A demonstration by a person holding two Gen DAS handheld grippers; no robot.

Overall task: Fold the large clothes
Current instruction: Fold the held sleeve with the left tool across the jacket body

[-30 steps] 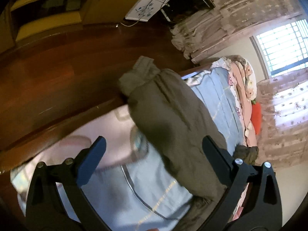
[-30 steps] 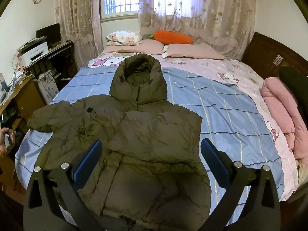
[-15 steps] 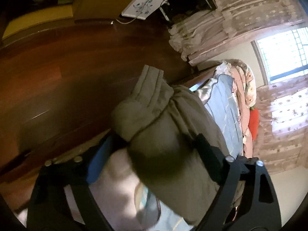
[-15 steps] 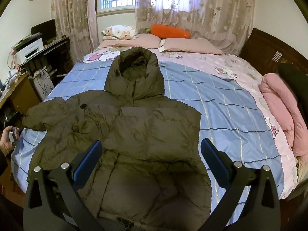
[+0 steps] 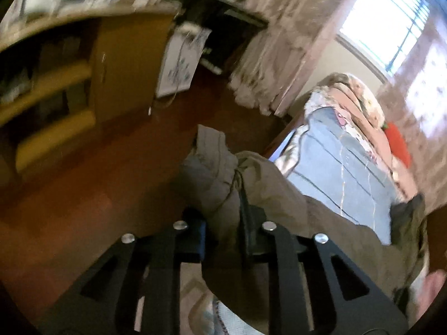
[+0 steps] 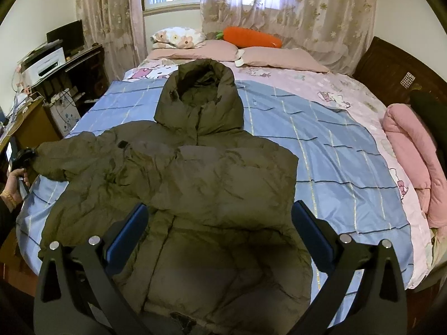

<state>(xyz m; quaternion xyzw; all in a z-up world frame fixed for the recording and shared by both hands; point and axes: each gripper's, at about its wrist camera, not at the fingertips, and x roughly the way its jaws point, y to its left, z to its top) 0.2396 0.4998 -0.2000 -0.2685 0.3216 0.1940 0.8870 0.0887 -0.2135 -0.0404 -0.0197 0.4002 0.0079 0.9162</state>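
Note:
An olive-green hooded puffer jacket lies front up on the bed, hood towards the pillows. Its right-hand sleeve is folded across the chest. The other sleeve stretches to the bed's left edge. There a hand holds my left gripper. In the left wrist view the left gripper has its jaws closing, and the pads squeeze the sleeve's cuff end between them. My right gripper hovers open above the jacket's lower front, with nothing between its fingers.
The bed has a blue checked sheet, pillows and an orange carrot cushion at its head. A rolled pink blanket lies on its right side. A desk with a printer and a wooden cabinet stand left of the bed across the wooden floor.
My left gripper went from wide open to closed on the sleeve cuff, rolling and shifting along the bed's edge. The right gripper and the jacket body have barely moved.

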